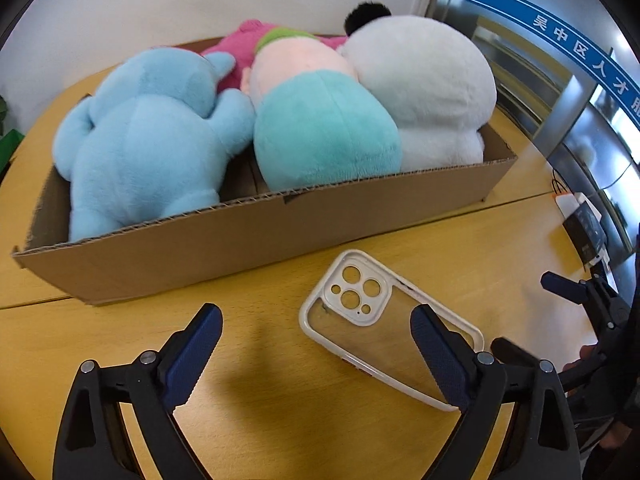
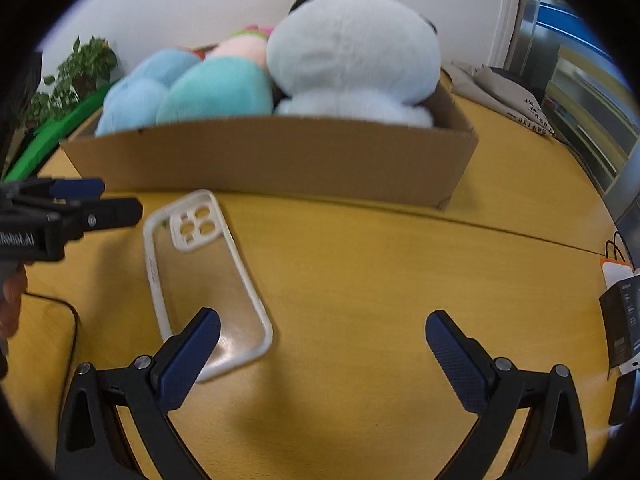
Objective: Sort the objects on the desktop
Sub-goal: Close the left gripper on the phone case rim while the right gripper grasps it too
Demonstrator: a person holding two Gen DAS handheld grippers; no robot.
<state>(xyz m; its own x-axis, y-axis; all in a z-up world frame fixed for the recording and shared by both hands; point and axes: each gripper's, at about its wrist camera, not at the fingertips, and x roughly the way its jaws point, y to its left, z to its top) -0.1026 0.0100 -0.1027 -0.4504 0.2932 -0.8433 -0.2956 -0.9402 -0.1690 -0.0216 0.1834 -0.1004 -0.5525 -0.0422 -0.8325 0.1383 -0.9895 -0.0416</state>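
Phone case: a clear phone case (image 1: 384, 328) with a white rim and white camera surround lies flat on the table (image 1: 280, 400), camera end toward the box, just in front of the box's near wall.
Left tongs: the left tongs (image 1: 316, 344) are spread wide over the table and grasp nothing; their right finger stands over the case's lower half in this view, and whether it touches the case cannot be told.
Right tongs: the right tongs (image 2: 324, 350) are spread wide with bare table between the fingers; their left finger overlaps the case's near end, contact unclear.
Cardboard box: an open cardboard box (image 1: 256, 236) sits on the table behind the case, packed with plush toys.
Plush toys: a light blue plush (image 1: 148, 140) at the left, a teal and pink plush (image 1: 320, 136) in the middle, a white panda plush (image 1: 424, 76) at the right, a pink plush (image 1: 244, 44) behind them.
Background: a potted plant (image 2: 80, 68) stands at the far left of the right wrist view.
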